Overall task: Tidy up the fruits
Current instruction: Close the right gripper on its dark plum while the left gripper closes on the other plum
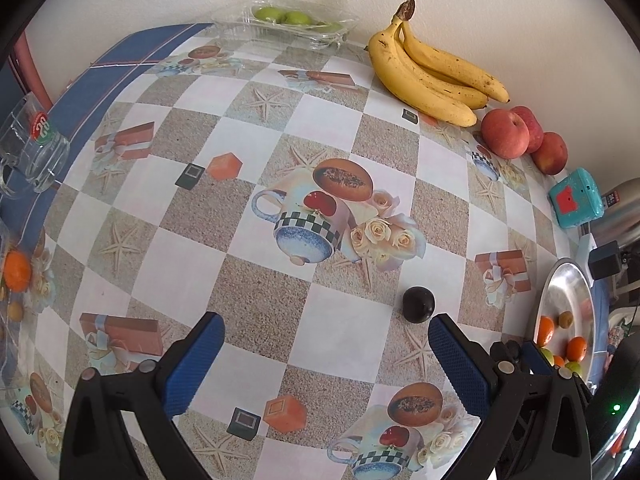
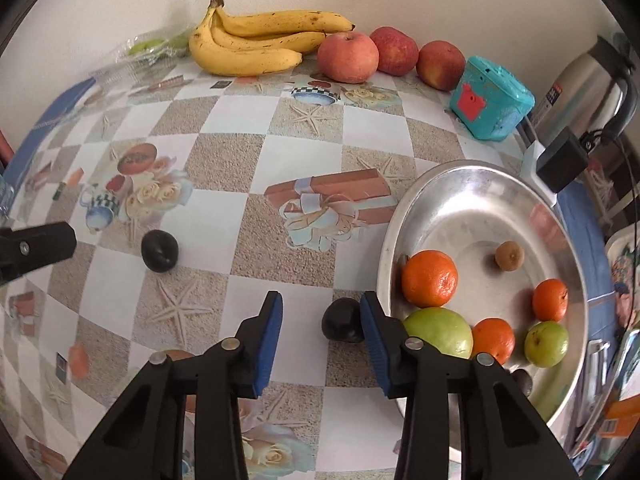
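Note:
A silver metal bowl [image 2: 460, 184] on the right holds oranges [image 2: 430, 278], green fruits [image 2: 438, 332] and a small brown fruit [image 2: 509, 255]. My right gripper [image 2: 322, 316] is open, low over the table, with a dark plum [image 2: 342, 320] between its fingers, close against the right pad beside the bowl's rim. A second dark plum [image 2: 160, 250] lies on the tablecloth to the left; it shows in the left wrist view [image 1: 418, 304] just beyond my open, empty left gripper [image 1: 326, 340]. The bowl [image 1: 568, 280] shows at the right there.
Bananas [image 2: 256, 40], three red apples [image 2: 348, 58] and a clear box of green fruit [image 1: 288, 20] line the back wall. A teal box [image 2: 492, 98], a metal kettle [image 2: 588, 84] and a black adapter [image 2: 560, 164] stand at the right. A glass mug [image 1: 32, 148] and an orange [image 1: 16, 270] sit at the left.

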`<state>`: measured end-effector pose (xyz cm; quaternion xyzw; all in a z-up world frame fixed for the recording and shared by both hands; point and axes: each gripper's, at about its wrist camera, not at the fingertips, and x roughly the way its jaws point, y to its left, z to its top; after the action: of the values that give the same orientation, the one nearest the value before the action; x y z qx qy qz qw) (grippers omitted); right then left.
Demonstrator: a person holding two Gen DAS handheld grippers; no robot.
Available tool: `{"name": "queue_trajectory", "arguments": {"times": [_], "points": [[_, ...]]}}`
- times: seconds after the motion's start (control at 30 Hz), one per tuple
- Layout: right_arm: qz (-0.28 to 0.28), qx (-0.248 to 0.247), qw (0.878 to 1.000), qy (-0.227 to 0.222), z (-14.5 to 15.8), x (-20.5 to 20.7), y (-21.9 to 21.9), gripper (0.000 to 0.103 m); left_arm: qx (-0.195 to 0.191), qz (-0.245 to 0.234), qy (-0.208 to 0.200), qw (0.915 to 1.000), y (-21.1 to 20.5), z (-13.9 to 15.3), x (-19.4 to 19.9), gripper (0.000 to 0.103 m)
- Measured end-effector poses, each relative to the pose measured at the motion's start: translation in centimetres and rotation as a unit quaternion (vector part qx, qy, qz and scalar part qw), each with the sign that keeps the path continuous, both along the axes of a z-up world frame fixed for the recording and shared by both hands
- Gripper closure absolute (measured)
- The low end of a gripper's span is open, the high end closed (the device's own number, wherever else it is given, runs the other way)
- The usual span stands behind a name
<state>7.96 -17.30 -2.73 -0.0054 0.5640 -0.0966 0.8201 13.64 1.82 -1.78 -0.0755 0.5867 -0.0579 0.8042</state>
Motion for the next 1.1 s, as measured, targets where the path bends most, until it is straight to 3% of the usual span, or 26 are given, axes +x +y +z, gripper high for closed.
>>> {"name": "queue_trajectory", "arguments": {"times": [0.13, 0.37, 0.57, 0.73, 0.9, 1.0, 1.1], "points": [[0.011, -0.033, 0.999, 0.008, -0.2, 0.0, 0.4, 0.071, 0.000, -0.001, -0.001, 1.0000, -0.1, 0.0, 0.0, 0.000], [0.008, -0.045, 0.999, 0.012, 0.1, -0.1, 0.1, 0.085, 0.000, -0.004, 0.001, 1.0000, -0.2, -0.1, 0.0, 0.000], [0.013, -0.046, 0.999, 0.014, 0.2, -0.1, 0.2, 0.085, -0.004, -0.005, 0.006, 1.0000, -0.4, -0.5, 0.0, 0.000], [-0.001, -0.002, 1.000, 0.006, 0.7, -0.1, -0.7, 0.085, -0.011, -0.008, 0.012, 0.9998, -0.8, -1.3, 0.2, 0.000], [-0.007, 0.060, 0.998, -0.010, 1.5, -0.3, -1.2, 0.085, -0.047, 0.002, 0.001, 0.9989, -1.0, -1.8, 0.4, 0.001], [-0.013, 0.091, 0.995, -0.027, 2.3, -0.3, -1.6, 0.085, -0.063, -0.006, -0.007, 0.9980, -1.7, -2.1, 0.4, 0.010], [-0.017, 0.088, 0.995, -0.033, 2.4, -0.2, -2.0, 0.085, -0.080, -0.016, -0.003, 0.9967, -2.6, -2.6, 0.7, 0.018]]}}
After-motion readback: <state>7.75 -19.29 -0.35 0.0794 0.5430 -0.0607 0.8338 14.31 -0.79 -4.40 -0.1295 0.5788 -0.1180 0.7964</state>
